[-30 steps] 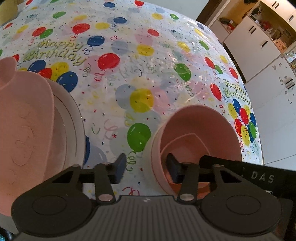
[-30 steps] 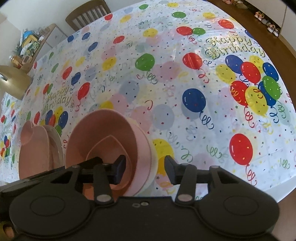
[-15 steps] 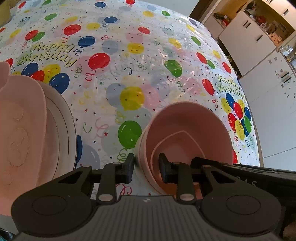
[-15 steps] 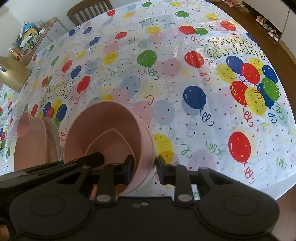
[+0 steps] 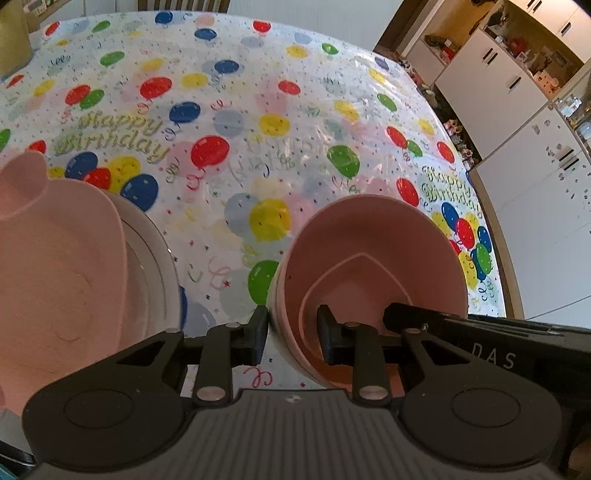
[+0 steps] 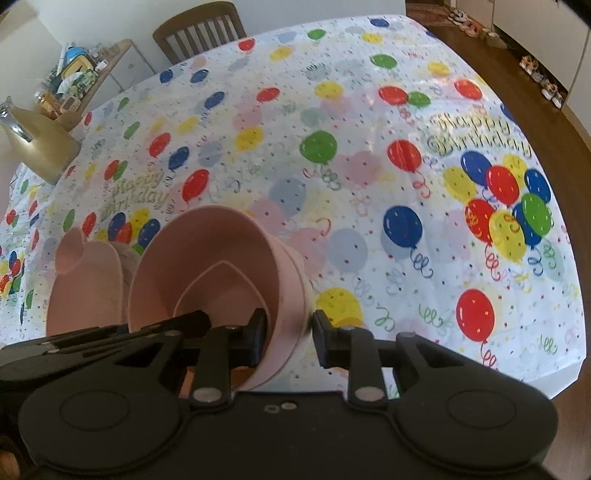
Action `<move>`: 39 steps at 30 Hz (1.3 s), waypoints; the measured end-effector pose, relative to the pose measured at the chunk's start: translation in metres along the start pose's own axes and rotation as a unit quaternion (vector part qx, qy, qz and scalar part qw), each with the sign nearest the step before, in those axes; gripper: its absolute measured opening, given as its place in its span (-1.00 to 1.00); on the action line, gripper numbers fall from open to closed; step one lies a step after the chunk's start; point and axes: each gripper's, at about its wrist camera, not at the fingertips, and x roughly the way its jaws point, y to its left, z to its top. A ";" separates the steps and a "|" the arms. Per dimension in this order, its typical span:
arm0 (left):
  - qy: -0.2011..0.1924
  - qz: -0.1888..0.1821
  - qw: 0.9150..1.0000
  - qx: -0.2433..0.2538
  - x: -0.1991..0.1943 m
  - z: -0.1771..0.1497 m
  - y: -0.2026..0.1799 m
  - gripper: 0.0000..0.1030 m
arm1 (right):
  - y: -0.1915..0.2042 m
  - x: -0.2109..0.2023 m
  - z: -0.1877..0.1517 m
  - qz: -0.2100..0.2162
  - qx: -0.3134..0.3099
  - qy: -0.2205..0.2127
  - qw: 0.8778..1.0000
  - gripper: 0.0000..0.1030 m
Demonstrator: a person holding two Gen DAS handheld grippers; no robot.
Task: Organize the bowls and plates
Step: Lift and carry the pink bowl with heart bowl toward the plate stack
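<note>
A stack of pink bowls [image 5: 373,273] with a heart outline on the inner floor sits near the table's front edge; it also shows in the right wrist view [image 6: 218,277]. My left gripper [image 5: 291,334] is shut on the stack's left rim, one finger inside and one outside. My right gripper [image 6: 288,336] is shut on the stack's right rim the same way. A pink heart-shaped plate [image 5: 55,266] lies on a white plate [image 5: 155,258] to the left; both also show in the right wrist view [image 6: 85,288].
The table wears a balloon-print cloth [image 6: 332,147]. A yellowish jug [image 6: 40,147] stands at the far left. A wooden chair [image 6: 201,29] stands behind the table. White cabinets [image 5: 517,110] stand to the right. The table's near edge [image 6: 535,384] is close.
Both grippers went from open around the bowl rims to shut on them. The view has since pulled back slightly.
</note>
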 end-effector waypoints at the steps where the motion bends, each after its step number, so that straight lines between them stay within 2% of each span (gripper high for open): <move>1: -0.003 0.000 1.000 0.000 -0.003 0.001 0.002 -0.46 | 0.004 -0.002 0.001 0.000 -0.004 -0.003 1.000 -0.51; 9: -0.025 0.014 1.000 -0.014 -0.031 0.010 0.027 -0.46 | 0.039 -0.008 0.011 0.014 -0.031 -0.016 0.999 -0.51; 23: -0.052 0.040 0.997 -0.048 -0.069 0.017 0.092 -0.46 | 0.114 -0.001 0.015 0.042 -0.077 -0.017 0.996 -0.51; 39: -0.047 0.068 0.993 -0.084 -0.079 0.011 0.159 -0.46 | 0.177 0.033 0.008 0.065 -0.104 0.014 0.992 -0.51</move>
